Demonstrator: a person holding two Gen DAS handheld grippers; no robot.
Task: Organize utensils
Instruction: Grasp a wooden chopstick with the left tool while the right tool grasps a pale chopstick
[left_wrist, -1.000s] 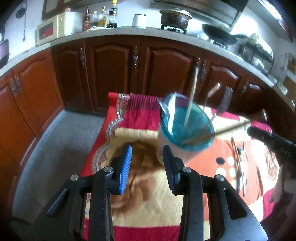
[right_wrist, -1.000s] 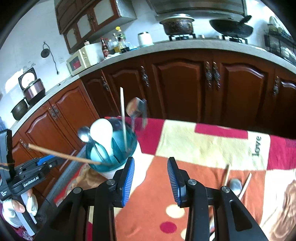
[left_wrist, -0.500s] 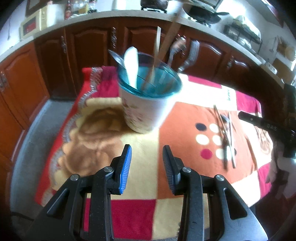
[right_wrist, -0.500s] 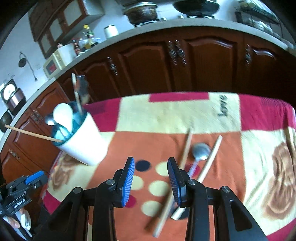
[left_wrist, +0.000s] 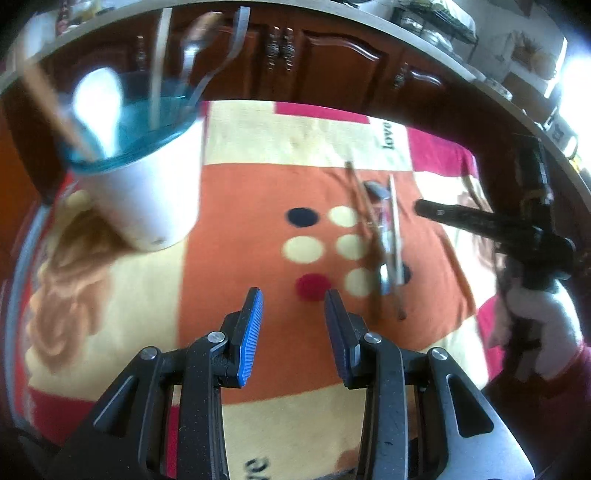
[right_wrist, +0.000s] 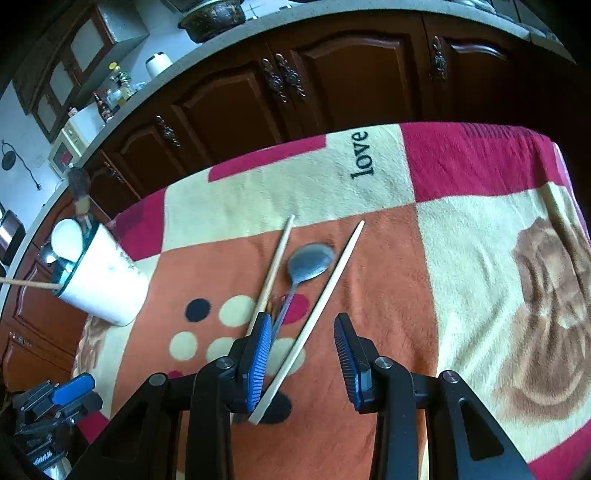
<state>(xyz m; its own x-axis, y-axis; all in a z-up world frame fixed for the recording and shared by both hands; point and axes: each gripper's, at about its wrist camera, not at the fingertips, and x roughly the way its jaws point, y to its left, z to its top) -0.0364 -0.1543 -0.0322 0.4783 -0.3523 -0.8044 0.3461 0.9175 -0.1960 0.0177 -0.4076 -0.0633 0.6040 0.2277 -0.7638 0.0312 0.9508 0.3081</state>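
Observation:
A white utensil cup with a teal rim (left_wrist: 147, 192) stands at the table's left, holding several spoons and chopsticks; it also shows in the right wrist view (right_wrist: 103, 284). On the blanket lie a metal spoon (right_wrist: 306, 266) (left_wrist: 380, 221) and pale chopsticks on either side of it, one to its left (right_wrist: 275, 264) and one to its right (right_wrist: 325, 299). My right gripper (right_wrist: 303, 347) is open, low over the right chopstick and the spoon handle. My left gripper (left_wrist: 293, 321) is open and empty above the orange patch, left of the utensils.
A patterned blanket (right_wrist: 480, 240) covers the table. Dark wooden cabinets (right_wrist: 332, 81) and a countertop with pots and bottles run behind it. The table edge drops off at the right (right_wrist: 569, 177). The right gripper is seen in the left wrist view (left_wrist: 480, 221).
Both grippers have swung away from the cup toward the loose utensils. The right gripper has dropped lower and closer over the chopstick and spoon. Both stay open.

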